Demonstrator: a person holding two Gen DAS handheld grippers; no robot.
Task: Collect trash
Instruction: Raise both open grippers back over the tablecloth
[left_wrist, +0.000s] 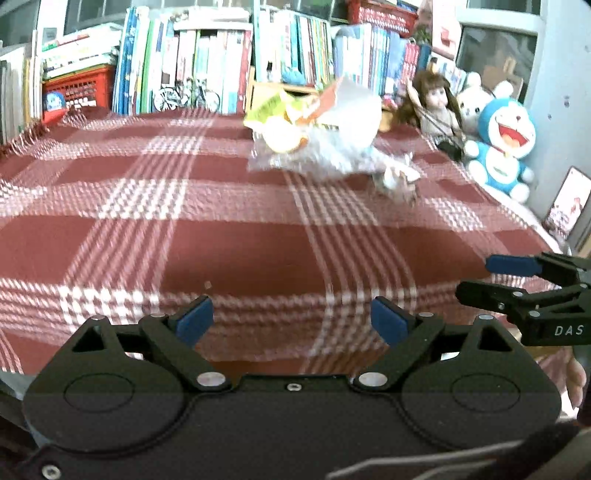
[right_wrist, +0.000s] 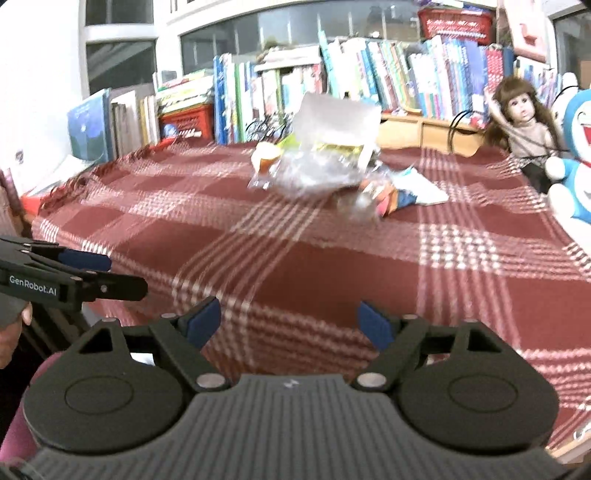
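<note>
A heap of trash, clear plastic bags, a white sheet and yellow-orange wrappers, lies at the far side of the red plaid tablecloth. A smaller crumpled wrapper lies just to its right. My left gripper hovers over the near edge, open, with nothing between its blue pads. My right gripper is open too and holds nothing. Each gripper shows at the side of the other's view: the right gripper, the left gripper. Both are well short of the trash.
Rows of books and a red basket line the far edge. A doll and a blue plush toy stand at the right. A small picture frame leans at the right edge.
</note>
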